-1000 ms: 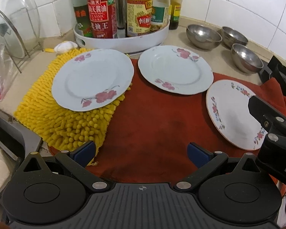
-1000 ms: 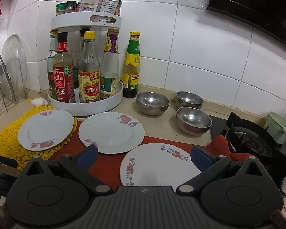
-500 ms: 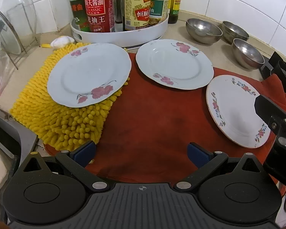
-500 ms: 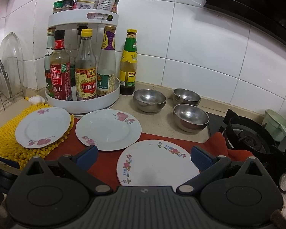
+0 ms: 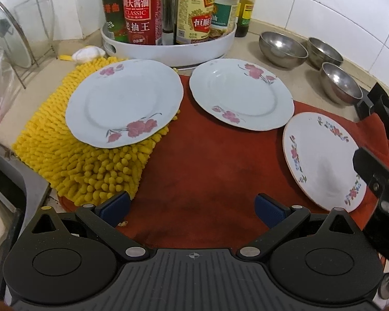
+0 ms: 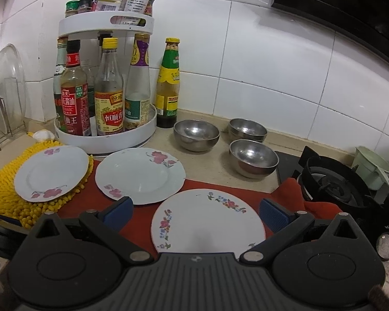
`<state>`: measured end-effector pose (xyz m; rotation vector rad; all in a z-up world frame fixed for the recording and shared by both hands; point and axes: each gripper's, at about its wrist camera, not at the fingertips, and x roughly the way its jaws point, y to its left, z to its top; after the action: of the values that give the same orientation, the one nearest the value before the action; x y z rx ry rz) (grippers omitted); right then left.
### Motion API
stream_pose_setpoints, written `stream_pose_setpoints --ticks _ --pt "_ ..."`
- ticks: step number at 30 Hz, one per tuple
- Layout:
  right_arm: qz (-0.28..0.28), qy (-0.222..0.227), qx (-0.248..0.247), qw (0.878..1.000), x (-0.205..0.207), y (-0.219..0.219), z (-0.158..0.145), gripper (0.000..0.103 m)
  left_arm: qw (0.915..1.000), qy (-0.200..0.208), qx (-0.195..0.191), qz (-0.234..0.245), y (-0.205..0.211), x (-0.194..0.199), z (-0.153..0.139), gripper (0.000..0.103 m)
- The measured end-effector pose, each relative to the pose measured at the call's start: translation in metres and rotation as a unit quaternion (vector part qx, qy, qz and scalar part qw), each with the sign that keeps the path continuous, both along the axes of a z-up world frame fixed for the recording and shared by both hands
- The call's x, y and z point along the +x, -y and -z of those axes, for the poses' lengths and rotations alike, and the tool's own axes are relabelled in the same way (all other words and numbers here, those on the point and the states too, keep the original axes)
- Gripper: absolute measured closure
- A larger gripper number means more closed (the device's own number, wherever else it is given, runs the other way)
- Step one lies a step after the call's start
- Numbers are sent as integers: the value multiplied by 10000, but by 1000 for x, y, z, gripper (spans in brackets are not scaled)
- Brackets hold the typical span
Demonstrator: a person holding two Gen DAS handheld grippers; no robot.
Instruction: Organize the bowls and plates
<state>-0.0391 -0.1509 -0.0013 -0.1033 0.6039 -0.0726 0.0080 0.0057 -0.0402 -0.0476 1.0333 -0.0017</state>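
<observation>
The middle plate (image 6: 140, 175) is lying on the cloth (image 5: 207, 171), just in front of the bottle rack (image 6: 106, 140). Another plate (image 6: 50, 173) is sitting to its left on the mat (image 5: 72, 155), a third plate (image 6: 207, 220) right and nearer, three bowls (image 6: 196, 134) resting behind-right.

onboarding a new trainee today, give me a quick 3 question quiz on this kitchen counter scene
1. How many steel bowls stand on the counter?
2. True or false: the left plate rests on the yellow mat.
3. Which plate lies nearest the right tongs: a) left plate, b) middle plate, c) small-flowered plate?

Key: 1. Three. 2. True. 3. c, between the open fingers, not gripped.
</observation>
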Motion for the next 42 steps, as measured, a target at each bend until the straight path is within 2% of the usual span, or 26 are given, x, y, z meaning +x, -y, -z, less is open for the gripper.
stream_pose_setpoints --ticks 8,14,29,42 --pt "59 -24 -126 9999 2 0 2 3 9996 232 -152 -109 -6 -2 -12 0" --pt "135 -25 -219 9997 3 -1 6 3 9993 327 -99 -124 -8 -4 -16 0" --pt "126 62 -188 9997 2 -6 4 3 9994 310 -89 -84 -14 -9 -15 1" --pt "186 -100 -154 9997 3 -5 9 3 9998 158 -148 -50 -7 -5 -7 2"
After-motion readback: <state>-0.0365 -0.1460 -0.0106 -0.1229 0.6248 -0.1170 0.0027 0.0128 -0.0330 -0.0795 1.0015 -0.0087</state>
